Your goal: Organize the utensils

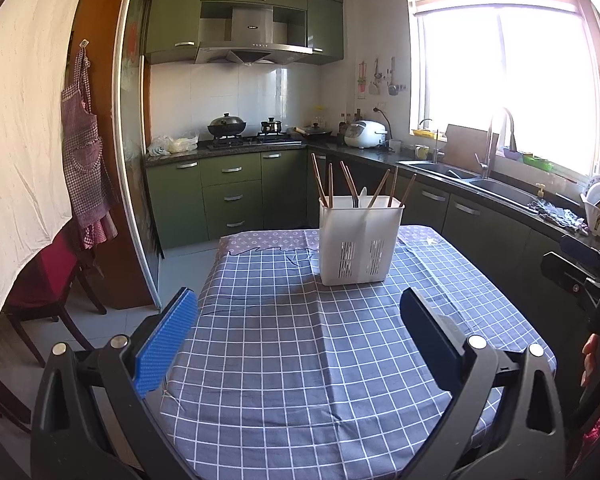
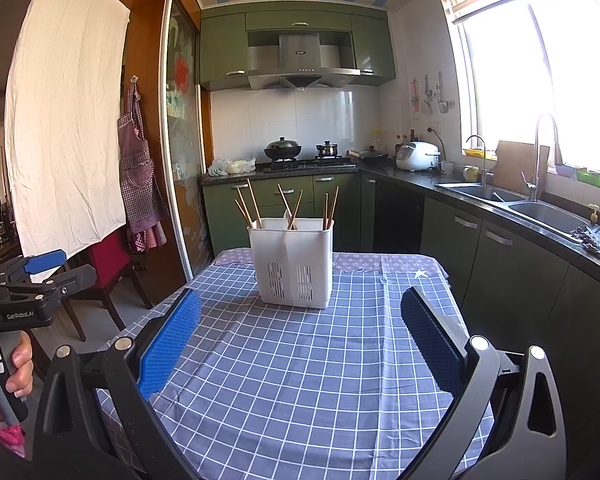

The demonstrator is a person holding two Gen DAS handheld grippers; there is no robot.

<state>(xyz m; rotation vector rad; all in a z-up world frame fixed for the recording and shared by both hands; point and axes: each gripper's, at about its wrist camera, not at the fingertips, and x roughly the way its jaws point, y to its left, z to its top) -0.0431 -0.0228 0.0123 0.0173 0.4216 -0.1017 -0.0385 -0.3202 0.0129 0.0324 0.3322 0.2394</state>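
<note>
A white plastic utensil holder stands upright near the far end of the table, also in the right wrist view. Several wooden chopsticks and a white spoon stand in its compartments; the chopsticks also show from the right wrist. My left gripper is open and empty, held above the table short of the holder. My right gripper is open and empty, likewise short of the holder. Each gripper appears at the edge of the other's view.
The table carries a blue-grey checked cloth. Green kitchen cabinets, a stove with pots and a sink counter lie beyond. A red chair stands left of the table by a hanging white sheet.
</note>
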